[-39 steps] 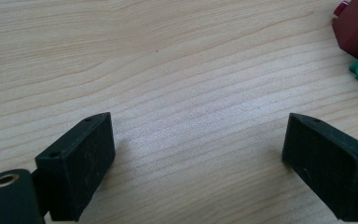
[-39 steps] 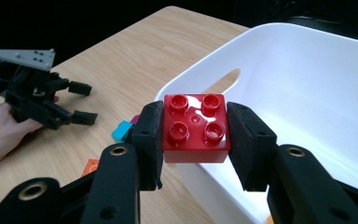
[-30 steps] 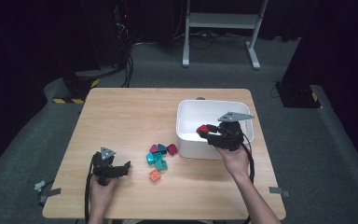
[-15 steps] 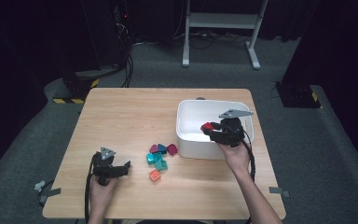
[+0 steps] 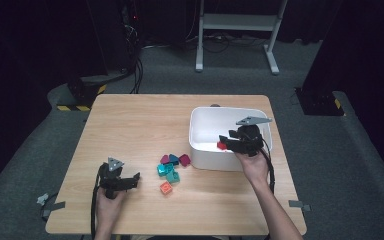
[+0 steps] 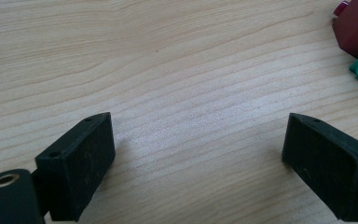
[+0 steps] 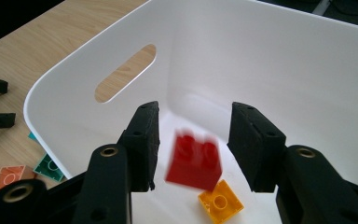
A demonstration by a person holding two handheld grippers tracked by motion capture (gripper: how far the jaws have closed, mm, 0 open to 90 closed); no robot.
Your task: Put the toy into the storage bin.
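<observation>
since the earlier high view, right gripper (image 5: 223, 141) has sunk a little toward the white bin (image 5: 200, 120), right of centre, its jaws just opening; the blurred red brick (image 7: 194, 161) between them looks released, apparently falling. let it drop clear before withdrawing. right gripper view reveals a yellow brick (image 7: 220, 201) on the bin floor; left gripper (image 6: 198, 158) rests open on the table (image 6: 168, 70).

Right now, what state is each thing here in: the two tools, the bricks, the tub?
Right gripper: fingers open over the tub, just been opening.
Red brick: blurred between the fingers, touching neither.
Yellow brick: lying in the tub.
White tub: upright.
Left gripper: open above bare tabletop.
Loose bricks: on the table.
</observation>
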